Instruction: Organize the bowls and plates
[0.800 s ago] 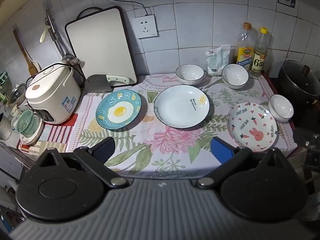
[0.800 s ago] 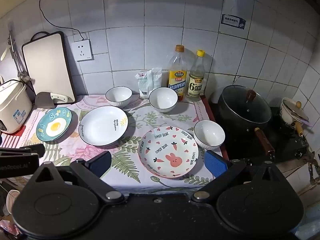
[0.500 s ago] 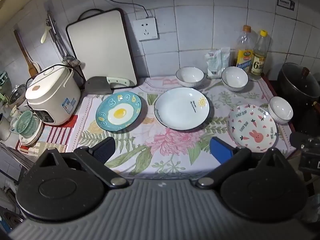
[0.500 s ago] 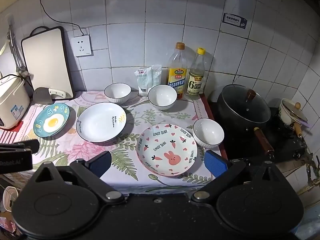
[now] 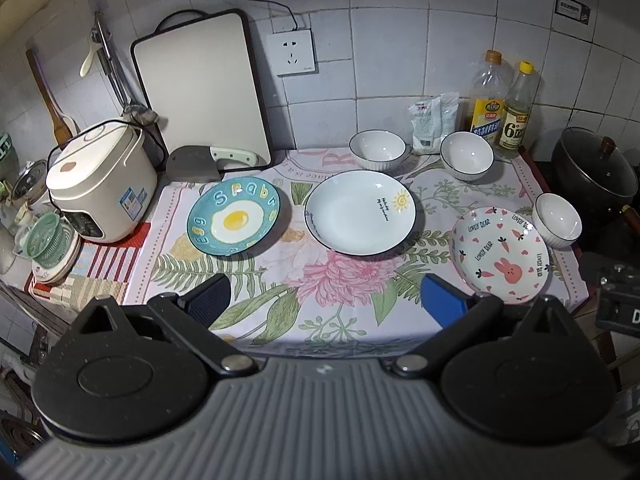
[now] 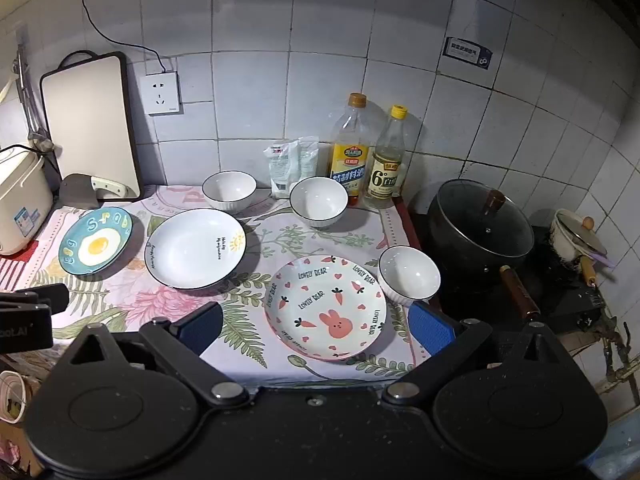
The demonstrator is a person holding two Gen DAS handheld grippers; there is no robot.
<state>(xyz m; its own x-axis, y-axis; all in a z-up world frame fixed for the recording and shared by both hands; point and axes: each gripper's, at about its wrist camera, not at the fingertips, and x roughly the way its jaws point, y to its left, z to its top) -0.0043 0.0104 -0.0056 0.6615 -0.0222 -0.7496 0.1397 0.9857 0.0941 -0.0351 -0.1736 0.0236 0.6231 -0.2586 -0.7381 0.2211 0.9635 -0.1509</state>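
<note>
Plates and bowls, six pieces, all lying apart on the flowered cloth (image 5: 340, 312) over the desk, none yet stacked; listed left to right with attendant hazards. Egg plate (image 5: 233, 221): blue, shallow, just beside the cleaver (image 5: 194, 164) and near the rice cooker (image 5: 100, 184); a low approach from that side could knock either. White plate (image 5: 360, 213): largest, deep, centre; likely base of a stack, and a smaller plate set down off-centre in it may rock. Ribbed bowl (image 5: 377, 149) and plain bowl (image 5: 467, 155): back row, close before the packet (image 5: 434, 120) and two bottles (image 5: 502, 108); a reach over the plates risks toppling the bottles. Rabbit plate (image 6: 326, 307): front right, near the desk's edge; a push instead of a lift could slide it, or drag the cloth, off the front. Small bowl (image 6: 409, 274): touching or nearly touching the rabbit plate's rim, beside the lidded pot (image 6: 480, 232); lifting either may clip the other. Left gripper (image 5: 324, 300) and right gripper (image 6: 316, 326): jaws spread wide, holding nothing, hovering off the front edge; glazed rims pinched thinly may slip.
</note>
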